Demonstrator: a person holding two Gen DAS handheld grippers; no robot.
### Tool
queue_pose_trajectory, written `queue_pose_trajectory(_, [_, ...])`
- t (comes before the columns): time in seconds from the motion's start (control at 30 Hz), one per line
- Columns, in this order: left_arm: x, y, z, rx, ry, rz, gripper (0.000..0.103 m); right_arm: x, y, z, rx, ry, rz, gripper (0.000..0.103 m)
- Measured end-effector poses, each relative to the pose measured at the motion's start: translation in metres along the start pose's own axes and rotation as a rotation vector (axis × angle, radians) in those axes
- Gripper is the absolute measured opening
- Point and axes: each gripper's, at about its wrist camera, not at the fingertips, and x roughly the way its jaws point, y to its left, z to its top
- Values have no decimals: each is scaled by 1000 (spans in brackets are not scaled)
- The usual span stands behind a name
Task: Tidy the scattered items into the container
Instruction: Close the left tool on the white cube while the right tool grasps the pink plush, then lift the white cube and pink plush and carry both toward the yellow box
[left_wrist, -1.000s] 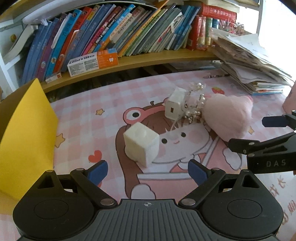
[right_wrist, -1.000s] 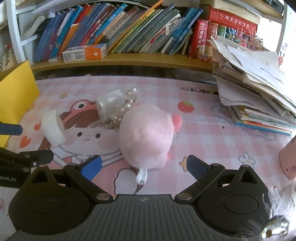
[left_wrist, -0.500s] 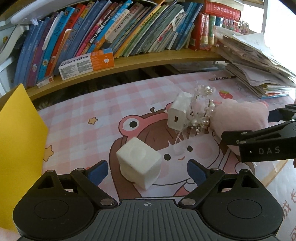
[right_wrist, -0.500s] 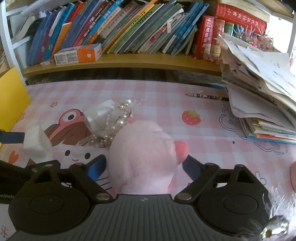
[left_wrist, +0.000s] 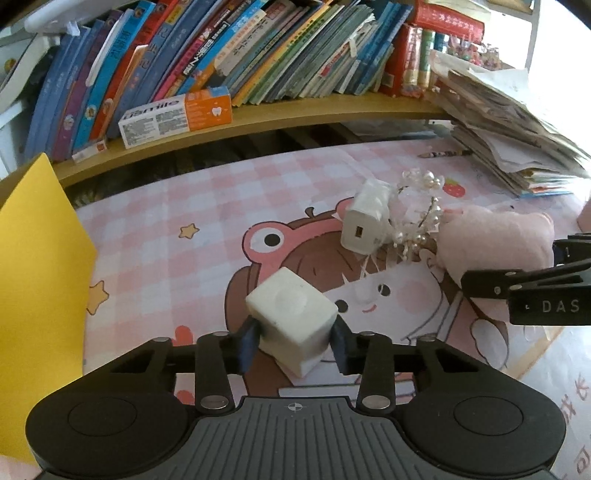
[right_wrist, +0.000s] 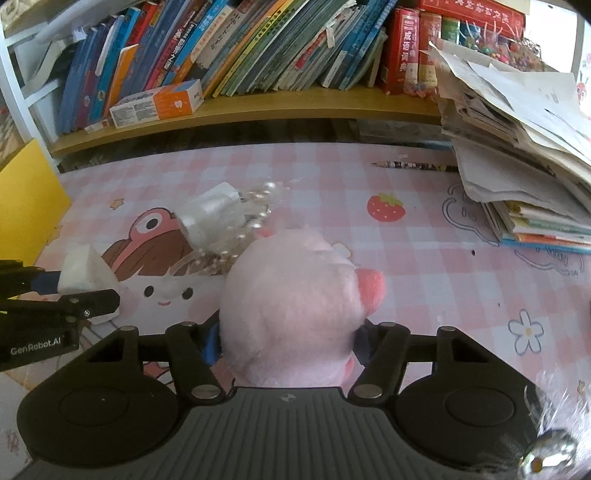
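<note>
You could read "DAS" on the side of your right gripper (right_wrist: 286, 341) in the left wrist view, "GenRobot.AI" on your left gripper (left_wrist: 291, 341) in the right wrist view, and "Usmile" on the toothpaste box (left_wrist: 175, 116) on the shelf. Your left jaws had just been closing and pinched the white cube (left_wrist: 293, 317) on the cartoon mat (left_wrist: 207, 206). Your right jaws had just been closing against the fuzzy pink plush toy (right_wrist: 291, 310), beside the white charger (left_wrist: 365, 221) and pearl hair clip (left_wrist: 421, 218).
</note>
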Motion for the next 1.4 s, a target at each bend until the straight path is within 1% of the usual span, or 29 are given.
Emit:
queue_pose_trajectory(0.17, [-21, -3, -5, 5, -24, -30, 33, -20, 1, -10, 22, -9, 10, 62])
queue_pose_trajectory(0.5, [-63, -8, -23, -3, -62, -71, 31, -57, 8, -36, 12, -9, 31, 62])
queue_pose_trajectory(0.77, [-94, -8, -40, -14, -82, -76, 30, -76, 24, -50, -19, -24, 58, 62])
queue_pose_trajectory(0.93, [-107, -6, -48, -28, -88, -74, 29, -85, 31, -54, -30, -37, 69, 62])
queue_pose_trajectory(1.13, [-116, -5, -57, -31, -82, -81, 29, -91, 38, -61, -36, -32, 83, 62])
queue_pose_trajectory(1.4, [-123, -3, -67, -21, -79, -115, 28, -99, 51, -73, -47, -22, 83, 62])
